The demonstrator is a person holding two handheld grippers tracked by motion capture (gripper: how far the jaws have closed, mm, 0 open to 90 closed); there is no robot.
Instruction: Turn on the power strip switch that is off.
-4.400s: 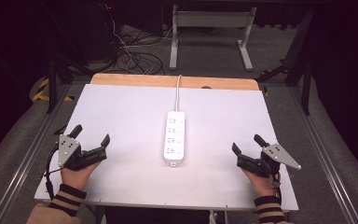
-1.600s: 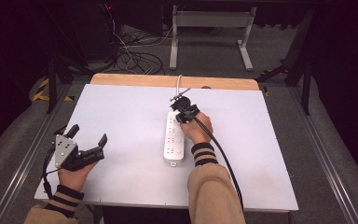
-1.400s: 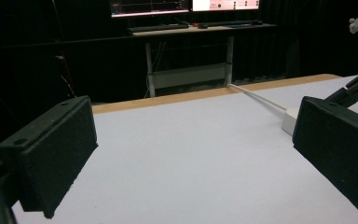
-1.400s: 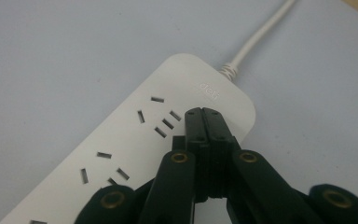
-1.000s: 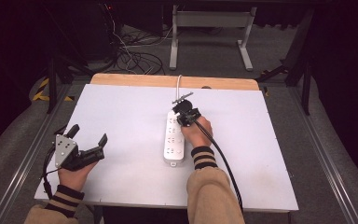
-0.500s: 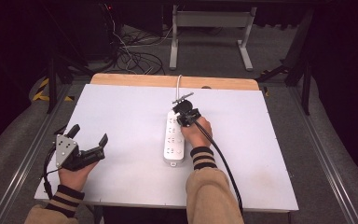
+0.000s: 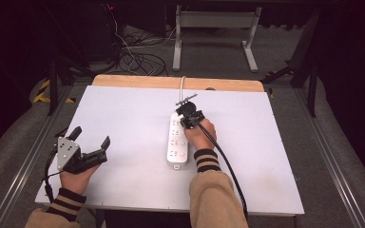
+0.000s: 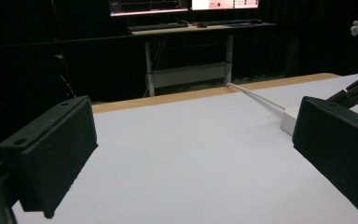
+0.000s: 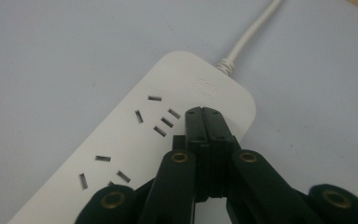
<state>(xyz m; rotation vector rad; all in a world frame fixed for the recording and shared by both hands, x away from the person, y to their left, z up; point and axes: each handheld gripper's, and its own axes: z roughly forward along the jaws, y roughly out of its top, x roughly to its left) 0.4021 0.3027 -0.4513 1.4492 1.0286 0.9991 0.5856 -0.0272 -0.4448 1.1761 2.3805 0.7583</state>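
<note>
A white power strip [image 7: 177, 141] lies lengthwise in the middle of the white table [image 7: 123, 118], its cord [image 7: 182, 84] running off the far edge. My right gripper [image 7: 186, 117] is over the strip's far end, jaws shut with nothing between them. In the right gripper view the closed tips [image 9: 203, 114] point down at the strip [image 9: 135, 140] near its cord end, beside the first sockets. My left gripper [image 7: 91, 143] rests at the near left of the table, open and empty. Its two pads [image 8: 56, 149] stand wide apart, with the strip's end [image 8: 290, 119] seen far right.
A wooden strip [image 7: 171, 82] edges the table's far side. Beyond it are a desk frame [image 7: 214, 33] and loose cables [image 7: 133, 52] on the floor. A black cable [image 7: 228, 166] trails from my right gripper along the sleeve.
My right gripper left the table's near right, reached the power strip's far end and shut there; over the last second it has barely moved. The left gripper has stayed put, open.
</note>
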